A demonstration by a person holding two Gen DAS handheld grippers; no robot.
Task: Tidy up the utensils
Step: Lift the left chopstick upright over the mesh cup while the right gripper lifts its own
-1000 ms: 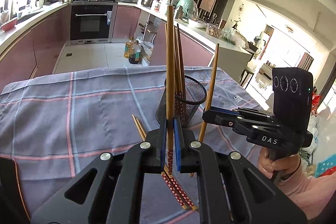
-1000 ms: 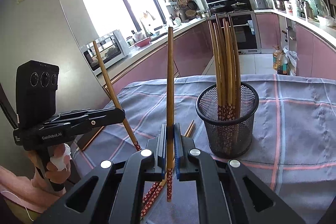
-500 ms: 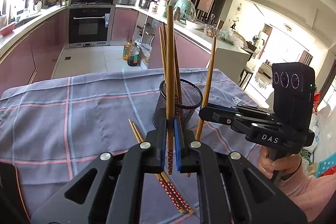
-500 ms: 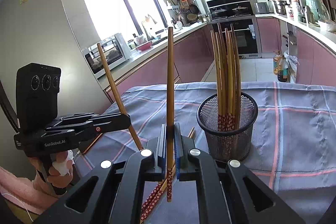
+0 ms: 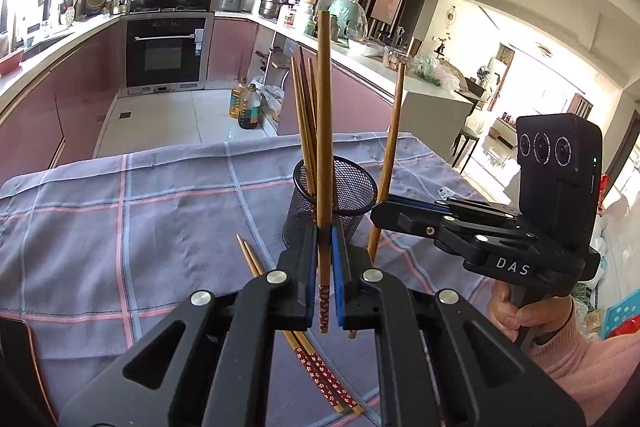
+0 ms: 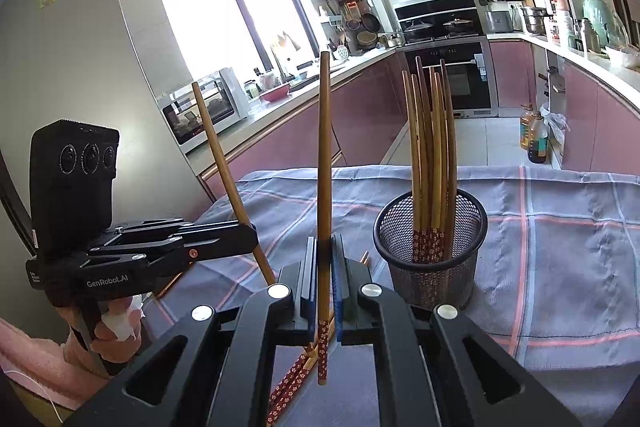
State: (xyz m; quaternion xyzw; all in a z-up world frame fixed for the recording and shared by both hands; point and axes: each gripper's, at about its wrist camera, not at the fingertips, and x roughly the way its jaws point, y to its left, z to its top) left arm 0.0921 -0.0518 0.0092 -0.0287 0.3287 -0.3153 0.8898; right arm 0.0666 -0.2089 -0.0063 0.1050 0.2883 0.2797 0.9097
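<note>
Both grippers have risen a little off the cloth: left gripper and right gripper each stay clamped on one upright chopstick, near the cup; two more lie loose, so insertion seems next

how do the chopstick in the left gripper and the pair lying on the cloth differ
The chopstick clamped in the left gripper stands upright, off the cloth; the pair lies flat on it, running diagonally under the gripper.
The held chopstick is single; the pair lies side by side.
The held one has its patterned end down; the pair's patterned ends point toward the camera.
All share a bamboo-coloured shaft and a red flowered end.
</note>
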